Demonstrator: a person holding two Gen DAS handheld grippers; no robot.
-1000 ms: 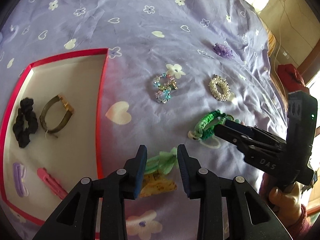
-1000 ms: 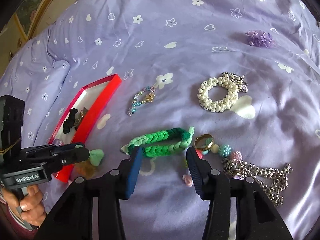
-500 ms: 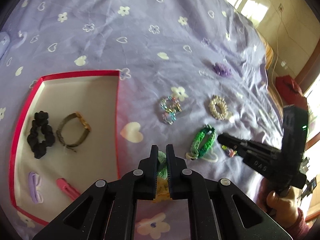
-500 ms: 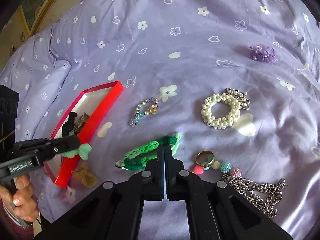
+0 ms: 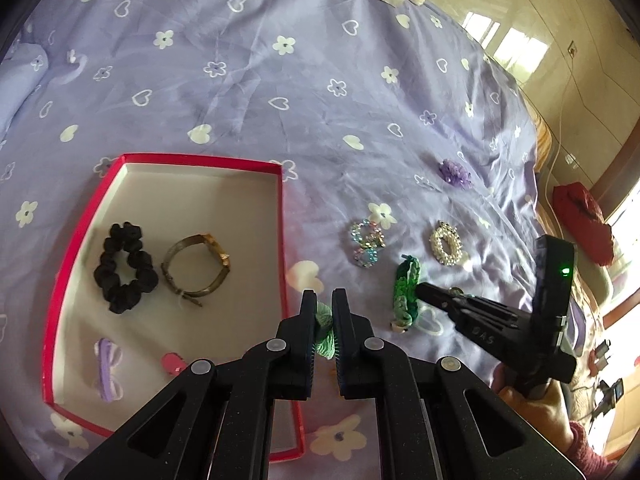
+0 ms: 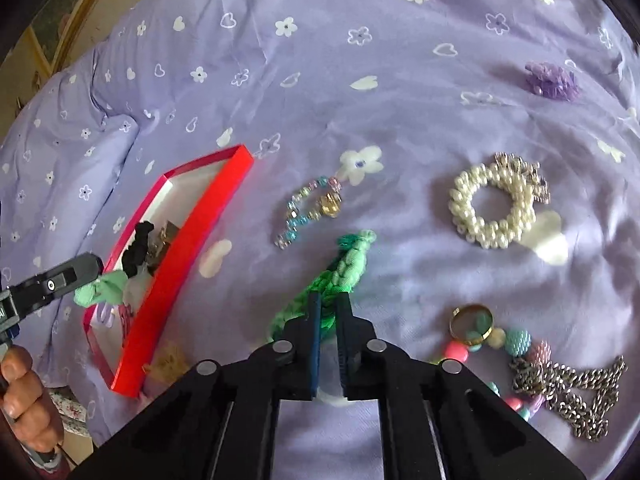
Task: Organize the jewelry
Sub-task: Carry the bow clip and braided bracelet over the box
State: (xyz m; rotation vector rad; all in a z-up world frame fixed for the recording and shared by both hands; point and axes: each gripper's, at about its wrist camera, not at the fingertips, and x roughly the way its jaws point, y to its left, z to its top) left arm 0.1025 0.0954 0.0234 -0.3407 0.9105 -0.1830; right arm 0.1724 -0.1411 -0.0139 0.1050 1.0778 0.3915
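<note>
carrying well meant that the left gripper (image 5: pixel 324 312), pinched shut on the pale green fabric bow (image 5: pixel 323 330), cleared the red-rimmed shallow cardboard box (image 5: pixel 280 216) at nine o'clock, while the right gripper (image 6: pixel 327 312), closed on the green braided cord bracelet (image 6: pixel 344 272), lifted it off the lilac bedsheet (image 6: pixel 320 80).

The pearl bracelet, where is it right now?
In the right wrist view the pearl bracelet lies on the bedspread, upper right, beyond the gold ring and right of the green braid.
</note>
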